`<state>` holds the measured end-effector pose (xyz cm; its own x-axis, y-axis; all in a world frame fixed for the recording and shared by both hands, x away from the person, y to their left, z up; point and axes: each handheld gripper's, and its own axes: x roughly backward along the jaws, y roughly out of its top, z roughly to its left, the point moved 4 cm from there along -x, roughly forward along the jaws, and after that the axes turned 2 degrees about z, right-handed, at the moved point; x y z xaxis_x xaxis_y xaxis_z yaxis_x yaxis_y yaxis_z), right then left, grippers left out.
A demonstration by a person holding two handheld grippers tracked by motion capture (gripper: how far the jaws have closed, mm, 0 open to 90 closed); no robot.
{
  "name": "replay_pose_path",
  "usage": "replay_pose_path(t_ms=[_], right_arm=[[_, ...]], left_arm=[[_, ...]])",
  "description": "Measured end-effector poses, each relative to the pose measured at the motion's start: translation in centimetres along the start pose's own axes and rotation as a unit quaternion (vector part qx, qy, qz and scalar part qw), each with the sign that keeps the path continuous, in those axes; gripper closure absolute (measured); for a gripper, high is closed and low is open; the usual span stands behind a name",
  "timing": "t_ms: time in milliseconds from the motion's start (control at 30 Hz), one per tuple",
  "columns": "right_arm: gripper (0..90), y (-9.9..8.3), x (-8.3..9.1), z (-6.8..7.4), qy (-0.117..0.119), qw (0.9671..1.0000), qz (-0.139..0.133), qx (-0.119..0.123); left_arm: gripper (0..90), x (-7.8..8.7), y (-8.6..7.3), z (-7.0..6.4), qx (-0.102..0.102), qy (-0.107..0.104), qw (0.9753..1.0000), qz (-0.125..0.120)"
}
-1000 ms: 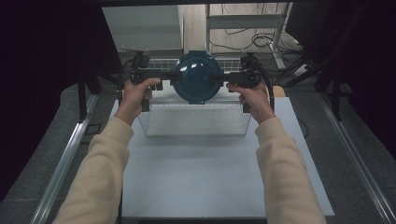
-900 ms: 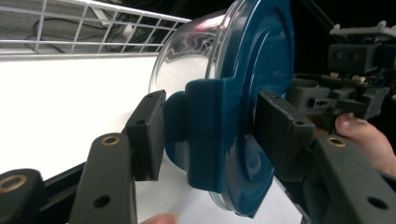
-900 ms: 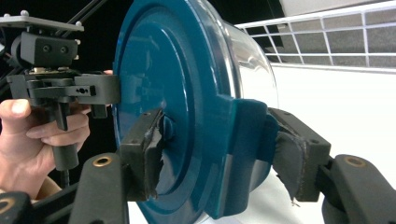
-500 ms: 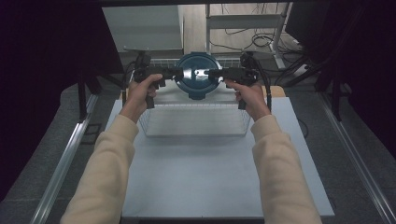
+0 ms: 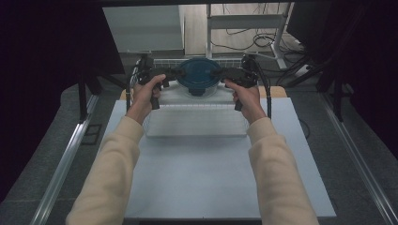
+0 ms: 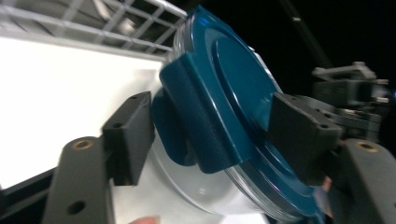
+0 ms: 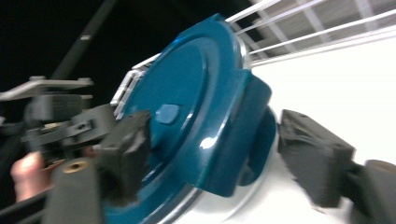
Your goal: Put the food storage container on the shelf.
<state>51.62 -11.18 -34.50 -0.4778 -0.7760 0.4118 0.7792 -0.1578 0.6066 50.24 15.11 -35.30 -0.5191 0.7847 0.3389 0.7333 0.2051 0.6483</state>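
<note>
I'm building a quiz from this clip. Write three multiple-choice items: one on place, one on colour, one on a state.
1. Where is the lidded container?
A. above the far side of the wire basket
B. on the floor
C. at the table's near edge

2. What colour is its lid?
A. red
B. dark blue
C. yellow

3. What are the left gripper and right gripper doing?
A. lying on the table
B. holding the basket
C. flanking the container, one at each side latch

Answers: 1 A, it is between the hands, over the basket's far part. 2 B, both gripper views show it. 3 C, each pair of jaws straddles a latch.
</note>
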Motion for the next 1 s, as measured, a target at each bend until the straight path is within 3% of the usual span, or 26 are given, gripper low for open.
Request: replay_pose_path(t_ms=[67,133,267,367,433,467,500,567,700,833,933,967,1000], right_arm=[[19.2,0.0,0.5,0.4,-0.003,0.9998,-0.017,0.009],[17.8,-0.1,1.4,0.8,-0.007,0.9993,-0.026,0.026],[16.9,-0.7,3.9,1.8,-0.019,0.9970,-0.025,0.070],[17.0,-1.6,6.1,2.6,-0.019,0.9921,-0.025,0.122],[17.0,-2.5,7.5,3.0,-0.025,0.9876,-0.025,0.153],[17.0,-2.9,8.0,3.1,-0.026,0.9859,-0.025,0.163],[17.1,-4.3,9.3,3.3,-0.019,0.9814,-0.024,0.189],[17.4,-5.5,10.2,3.3,-0.020,0.9783,-0.021,0.205],[17.7,-9.6,12.5,2.8,-0.031,0.9662,-0.013,0.255],[18.1,-13.5,14.0,1.9,-0.023,0.9607,-0.015,0.276],[18.6,-16.5,14.6,0.6,-0.021,0.9610,-0.015,0.275],[18.8,-17.4,14.7,0.1,-0.024,0.9601,-0.014,0.278],[19.2,-18.6,14.8,-0.5,-0.028,0.9599,-0.016,0.279]], left_arm=[[25.0,0.8,0.0,-0.7,-0.013,0.009,0.9998,-0.010],[21.7,1.6,-0.2,-1.5,-0.033,0.015,0.9993,-0.006],[20.6,4.1,-1.2,-3.2,-0.089,0.041,0.9951,-0.013],[20.8,6.0,-2.3,-4.1,-0.100,0.028,0.9944,-0.022],[20.7,7.0,-3.2,-4.5,-0.115,0.040,0.9923,-0.022],[20.8,8.1,-4.5,-4.9,-0.138,0.061,0.9883,-0.021],[21.3,8.5,-5.1,-5.1,-0.143,0.059,0.9877,-0.020],[21.4,9.5,-6.9,-5.4,-0.153,0.051,0.9868,-0.018],[22.6,11.1,-11.0,-5.7,-0.180,0.046,0.9826,-0.010],[23.2,12.2,-15.9,-4.9,-0.200,0.054,0.9782,0.006],[23.4,12.4,-18.5,-3.8,-0.199,0.061,0.9780,0.017],[23.6,12.4,-18.5,-3.8,-0.199,0.061,0.9780,0.017],[23.8,12.5,-20.1,-2.8,-0.193,0.069,0.9786,0.021]])
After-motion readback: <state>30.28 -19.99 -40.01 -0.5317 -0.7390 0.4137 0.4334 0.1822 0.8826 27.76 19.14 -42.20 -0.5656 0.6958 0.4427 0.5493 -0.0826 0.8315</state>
